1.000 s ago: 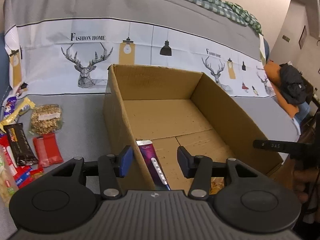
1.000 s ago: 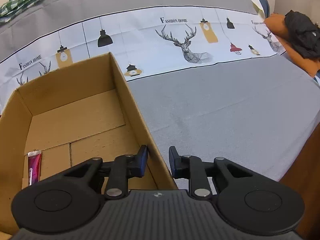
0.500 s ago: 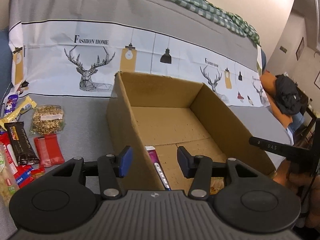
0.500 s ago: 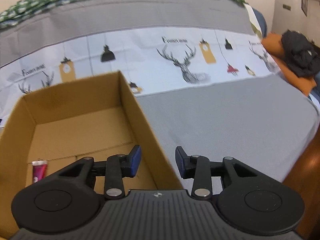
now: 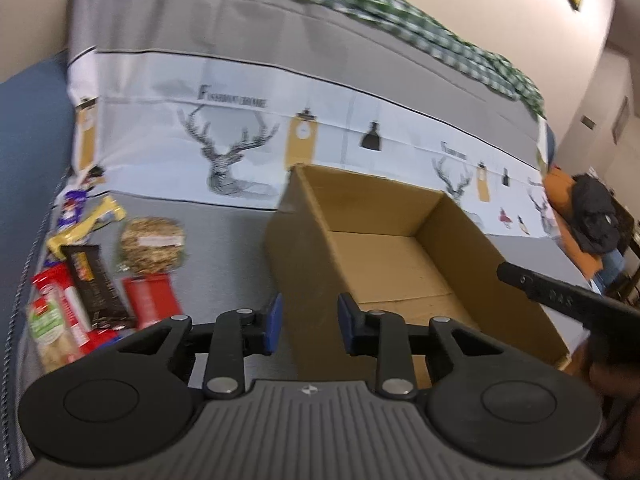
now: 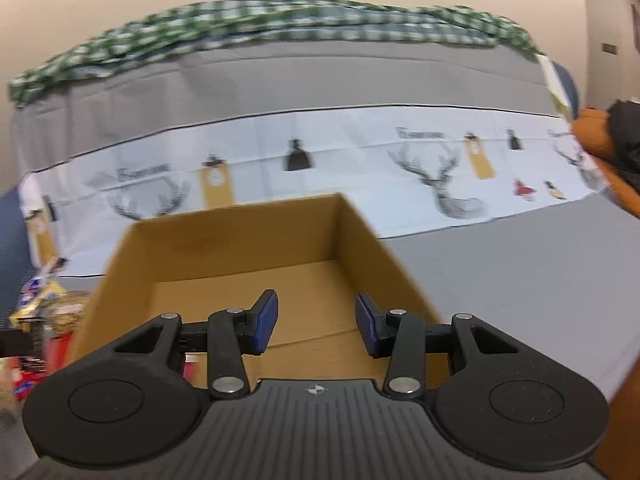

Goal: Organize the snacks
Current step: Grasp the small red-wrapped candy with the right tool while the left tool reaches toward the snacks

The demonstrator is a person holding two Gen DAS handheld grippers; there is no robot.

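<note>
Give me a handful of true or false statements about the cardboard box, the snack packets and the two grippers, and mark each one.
1. The open brown cardboard box sits on the grey cover. True.
2. The loose snack packets lie to the right of the box in the left wrist view. False: they lie to its left.
3. The left gripper clamps a red packet. False: nothing is between its blue pads, though its jaws have just been closing.
4. The right gripper is empty, with the box interior visible past it. True; its jaws have just been opening.
5. A round clear bag of grain-coloured snack lies among the packets. True.
6. The box has a lid shut over it. False: its top is open.
</note>
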